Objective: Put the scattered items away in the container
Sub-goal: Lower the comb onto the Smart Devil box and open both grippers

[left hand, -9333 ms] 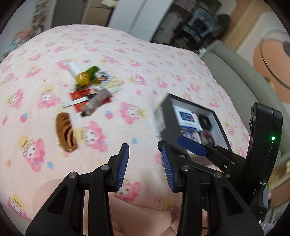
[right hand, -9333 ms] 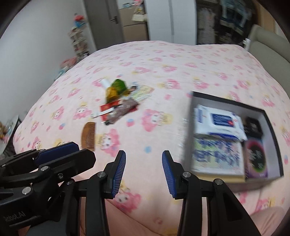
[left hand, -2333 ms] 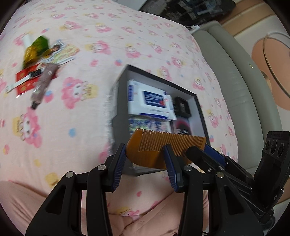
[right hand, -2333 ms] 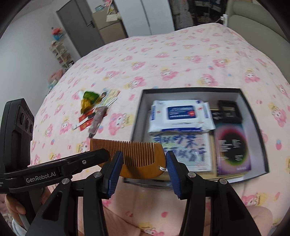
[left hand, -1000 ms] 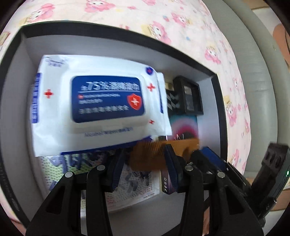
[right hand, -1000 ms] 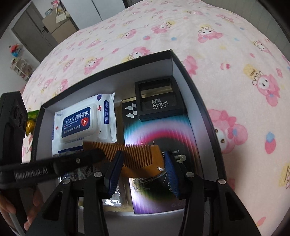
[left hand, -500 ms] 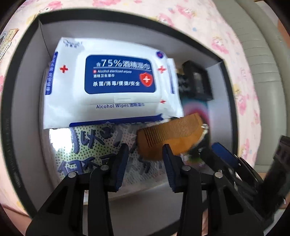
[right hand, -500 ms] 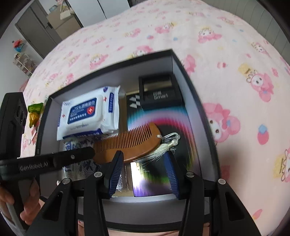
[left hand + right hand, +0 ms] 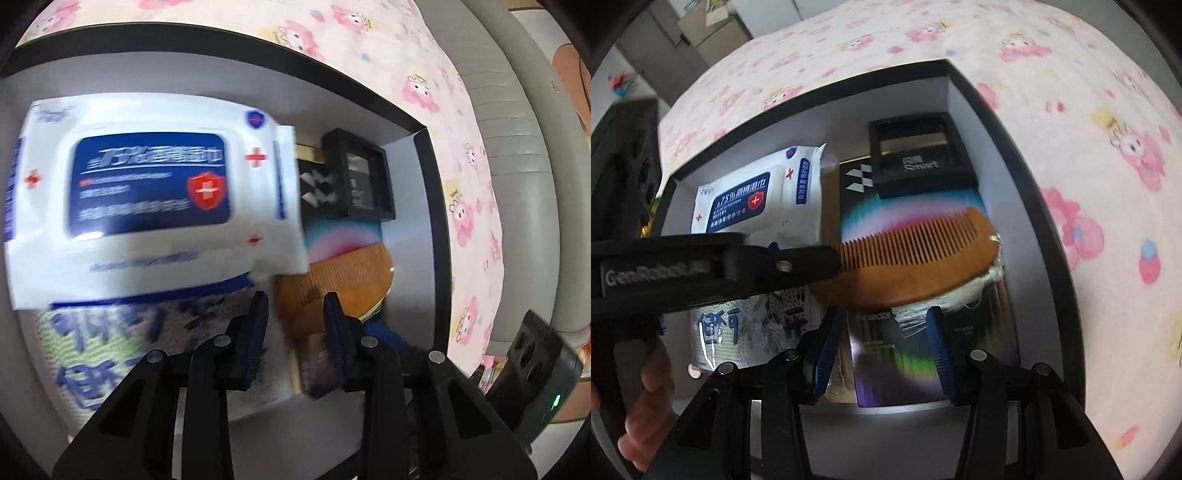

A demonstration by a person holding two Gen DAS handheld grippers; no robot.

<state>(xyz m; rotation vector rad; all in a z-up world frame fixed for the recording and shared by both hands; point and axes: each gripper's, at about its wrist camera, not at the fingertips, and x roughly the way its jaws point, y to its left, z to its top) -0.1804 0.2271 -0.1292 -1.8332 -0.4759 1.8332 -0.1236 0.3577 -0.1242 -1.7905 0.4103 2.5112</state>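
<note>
The wooden comb (image 9: 905,266) lies flat in the black box (image 9: 886,99) on a colourful packet (image 9: 905,354), its white tassel (image 9: 982,284) at its right end. My right gripper (image 9: 882,325) hangs open just short of the comb, touching nothing. In the left wrist view the comb (image 9: 340,273) lies beyond my left gripper (image 9: 294,314), and its near edge shows in the gap. The left jaws are closing, and their pads do not press on the comb. From the side, the left gripper's finger (image 9: 798,260) crosses over the comb's left end.
The box (image 9: 184,40) also holds a white wipes pack (image 9: 147,184), a small black case (image 9: 916,155) and a printed packet (image 9: 750,325). It rests on a pink cartoon bedspread (image 9: 1089,129). A grey padded edge (image 9: 517,184) runs along the right. A person's hand (image 9: 646,398) holds the left gripper.
A second ago the comb sat between both pairs of fingers above the box. Now it lies on the colourful packet, free of both. The left jaws have narrowed and shifted right.
</note>
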